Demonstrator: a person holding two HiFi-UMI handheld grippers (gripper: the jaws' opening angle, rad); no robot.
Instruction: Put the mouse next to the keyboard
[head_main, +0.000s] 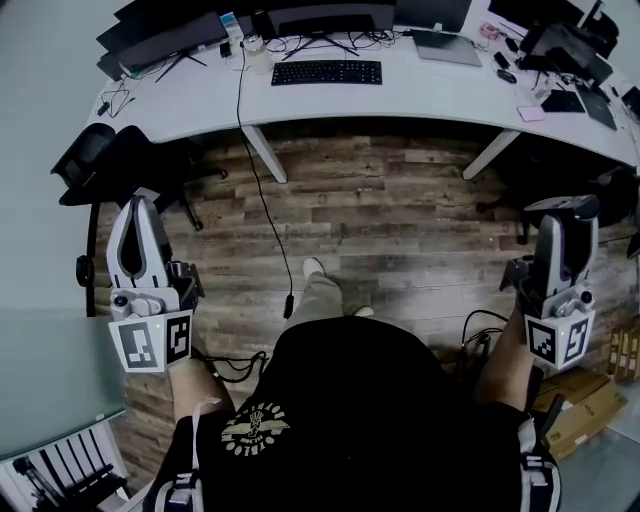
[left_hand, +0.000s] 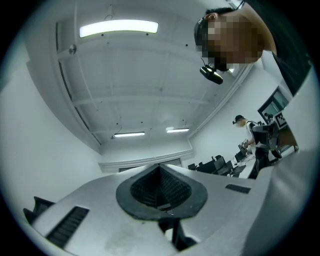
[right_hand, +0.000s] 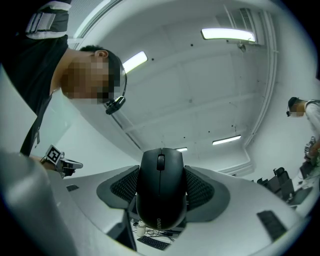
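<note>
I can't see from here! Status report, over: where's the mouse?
Left tongs shut, empty. Right tongs shut on mouse, raised. Keyboard on desk ahead, not yet reached. Nothing blocking the way, over.

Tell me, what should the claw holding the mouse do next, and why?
Probably carry the mouse forward to the desk: the right claw grips it, but the keyboard lies far ahead there, across the wooden floor.

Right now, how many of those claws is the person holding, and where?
2. The left claw is low at the head view's left, shut and empty; the right claw is at its right, shut on a black mouse.
</note>
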